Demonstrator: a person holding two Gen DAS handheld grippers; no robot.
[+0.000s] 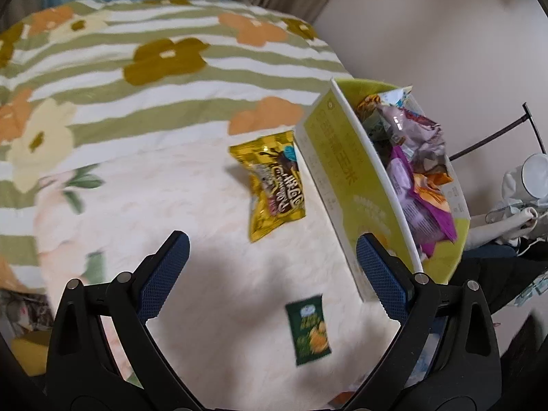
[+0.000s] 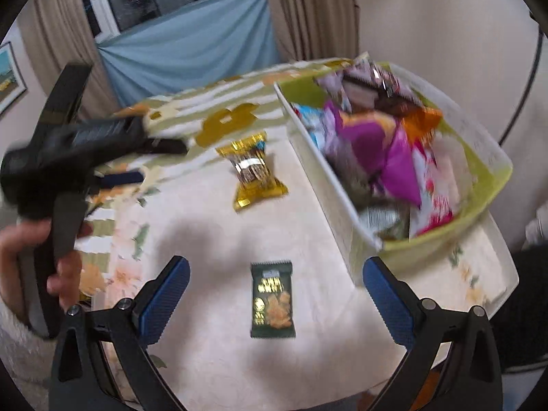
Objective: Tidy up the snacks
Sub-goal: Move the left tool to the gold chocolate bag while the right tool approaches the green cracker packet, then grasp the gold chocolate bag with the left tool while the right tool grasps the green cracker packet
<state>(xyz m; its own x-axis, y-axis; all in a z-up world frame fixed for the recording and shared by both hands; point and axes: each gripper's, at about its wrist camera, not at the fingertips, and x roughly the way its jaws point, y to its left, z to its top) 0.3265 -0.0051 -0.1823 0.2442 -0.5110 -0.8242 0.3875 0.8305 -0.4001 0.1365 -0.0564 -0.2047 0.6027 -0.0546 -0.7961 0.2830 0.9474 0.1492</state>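
on the cream bedspread [image 2: 308,370], both grippers, right gripper [image 2: 275,294] and left gripper [image 1: 272,267], are hovering spread and empty over the dark green snack packet [image 2: 273,299], likely lining up its transfer into the lime-green cardboard box [image 2: 493,185] of wrappers alongside.

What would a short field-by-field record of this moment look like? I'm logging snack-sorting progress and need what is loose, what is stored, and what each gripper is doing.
surface: bed cover, floral and striped
container: green box, full of mixed snack packets
loose snack 1: yellow packet, lying beside the box
loose snack 2: dark green packet, nearer the cameras
left gripper: open, empty
right gripper: open, empty, dark green packet lying between its fingers in view
left to store: two packets
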